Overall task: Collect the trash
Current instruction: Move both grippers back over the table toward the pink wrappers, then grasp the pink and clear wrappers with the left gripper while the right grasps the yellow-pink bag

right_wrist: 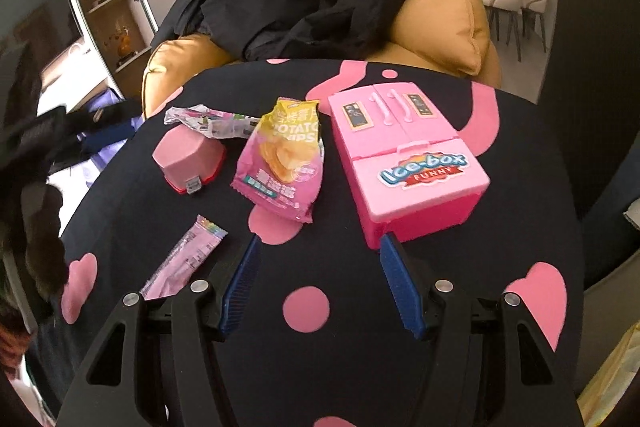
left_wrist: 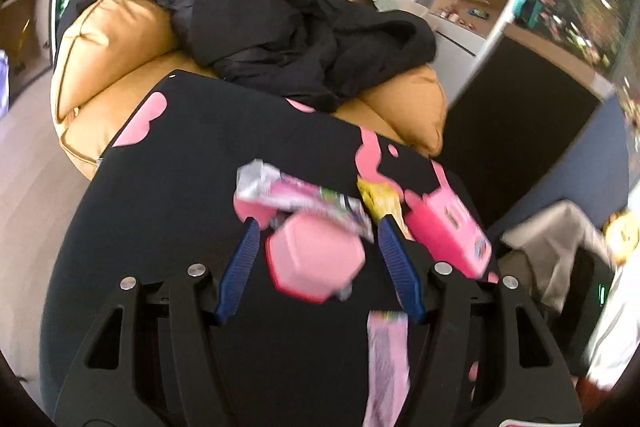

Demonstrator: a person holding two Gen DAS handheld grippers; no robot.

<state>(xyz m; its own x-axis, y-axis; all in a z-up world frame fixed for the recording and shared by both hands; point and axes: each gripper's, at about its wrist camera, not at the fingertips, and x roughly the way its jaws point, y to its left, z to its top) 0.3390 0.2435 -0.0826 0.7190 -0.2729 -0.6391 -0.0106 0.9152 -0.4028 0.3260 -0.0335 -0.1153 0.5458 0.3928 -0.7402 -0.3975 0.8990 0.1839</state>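
- Your nearest clear patch is the black cloth (right_wrist: 360, 367) just ahead of the right gripper (right_wrist: 318, 247).
- The pink toy fridge (right_wrist: 404, 155) blocks its right side; chip bag (right_wrist: 280, 163), pink tub (right_wrist: 186, 157) and sachet (right_wrist: 184, 263) crowd the left.
- Heaped black clothing (right_wrist: 320, 7) walls off the far edge.

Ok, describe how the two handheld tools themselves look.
The left tool and right tool match: black angular frames with triangular cutouts, round silver pivot screws, and two blue ribbed fingers. No cables or markings show.

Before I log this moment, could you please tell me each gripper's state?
Left gripper: open, the pink cup between its fingers, not gripped.
Right gripper: open, holding nothing.
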